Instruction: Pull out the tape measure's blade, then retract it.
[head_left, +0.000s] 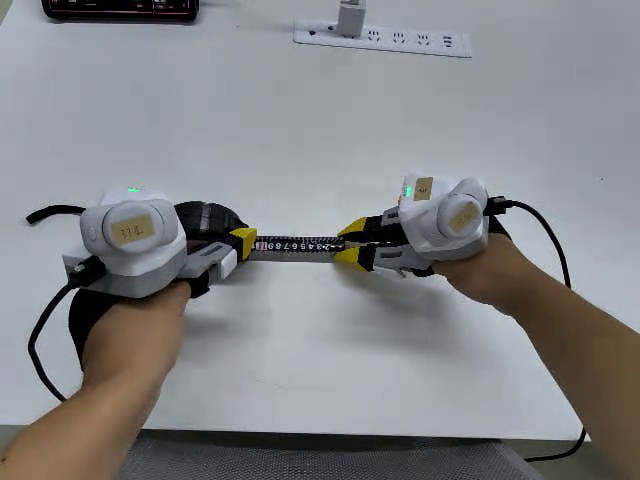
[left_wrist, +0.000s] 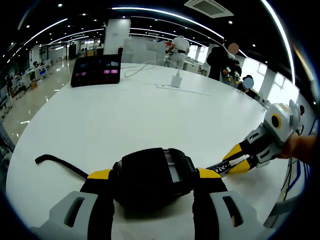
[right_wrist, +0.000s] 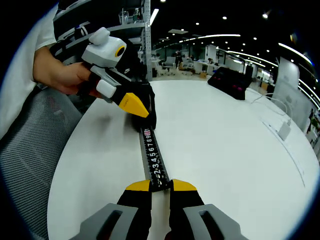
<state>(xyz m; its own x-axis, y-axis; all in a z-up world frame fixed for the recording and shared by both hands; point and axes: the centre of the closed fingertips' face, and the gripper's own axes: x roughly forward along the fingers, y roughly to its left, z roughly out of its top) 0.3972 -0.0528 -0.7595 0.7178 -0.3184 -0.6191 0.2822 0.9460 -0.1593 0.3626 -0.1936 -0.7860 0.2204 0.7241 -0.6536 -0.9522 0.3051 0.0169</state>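
left gripper (left_wrist: 155, 176): fingers (left_wrist: 100, 175) clamped on tape measure case (left_wrist: 150, 170) as anchor | right gripper (right_wrist: 160, 186): fingers (right_wrist: 137, 186) pinched on blade (right_wrist: 151, 152) end, part-extended

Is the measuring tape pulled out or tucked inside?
Out. The numbered blade stretches from the case in the left gripper to the right gripper.

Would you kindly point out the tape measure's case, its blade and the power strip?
case (left_wrist: 152, 175): left gripper view, middle of the black housing.
blade (right_wrist: 152, 159): right gripper view, on its numbered face.
power strip (head_left: 412, 40): head view, on its white top face.
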